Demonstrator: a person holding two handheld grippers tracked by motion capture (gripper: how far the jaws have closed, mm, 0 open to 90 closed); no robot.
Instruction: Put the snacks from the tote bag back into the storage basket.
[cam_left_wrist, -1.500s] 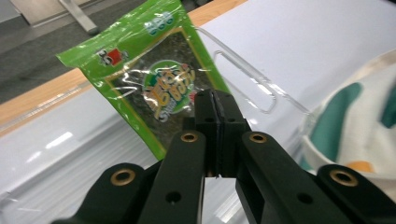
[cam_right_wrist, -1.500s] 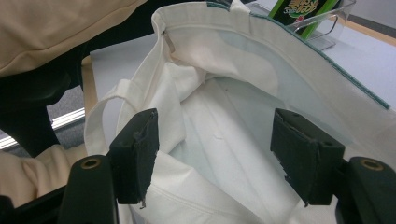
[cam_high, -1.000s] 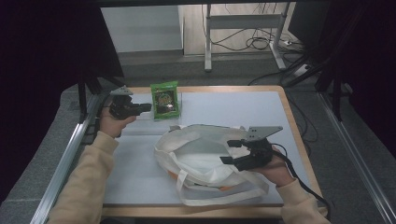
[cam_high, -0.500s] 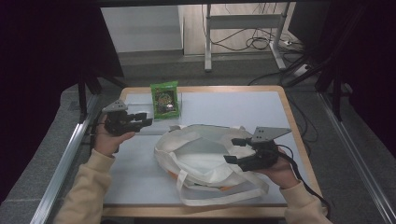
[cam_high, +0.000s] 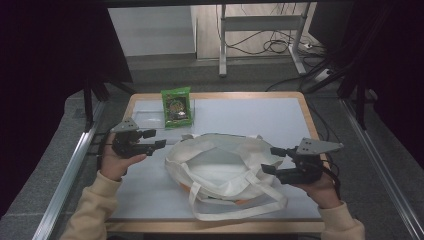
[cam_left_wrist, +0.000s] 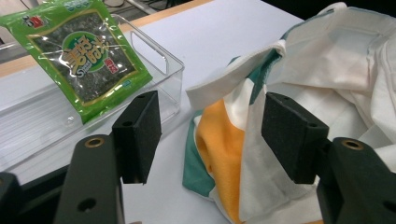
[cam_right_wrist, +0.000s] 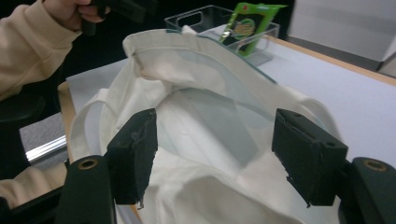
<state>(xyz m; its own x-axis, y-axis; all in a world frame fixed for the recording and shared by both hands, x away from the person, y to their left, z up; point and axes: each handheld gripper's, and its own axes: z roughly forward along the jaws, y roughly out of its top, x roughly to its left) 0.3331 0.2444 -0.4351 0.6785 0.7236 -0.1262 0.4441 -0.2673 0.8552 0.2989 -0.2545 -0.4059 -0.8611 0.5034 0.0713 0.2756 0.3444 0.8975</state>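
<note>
Tote bag (cam_high: 222, 167): white cloth, lies in the middle of the worktop (cam_high: 250, 112), toward its near edge, mouth gaping upward. In the high view the inside looks pale and bare; the bottom is in shadow, so whether anything lies there cannot be told. Orange and green cloth shows at its left side in the left gripper view.
Bag handles (cam_high: 240, 207): loop out flat toward the near edge.
Clear tray (cam_high: 150, 119): transparent plastic bin at the far left corner of the worktop, with a cut-out handle in its end wall.
Seaweed packet (cam_high: 177, 106): green snack pack, leaning tilted in the clear tray against its right wall.
Left gripper (cam_high: 156, 140): held at the left edge, just beside the bag's left side. Its jaws have just been opening and stand apart; in its own view the bag's edge lies beyond them, and the pads press on nothing.
Right gripper (cam_high: 272, 160): at the bag's right side, jaws spread wide. In its own view the bag's rim shows between the jaws; whether a pad touches the cloth cannot be told, and nothing is clamped.
Cut off: the person's sleeves (cam_high: 95, 210) leave the frame at the bottom; the packet's lettering is too small to read.
</note>
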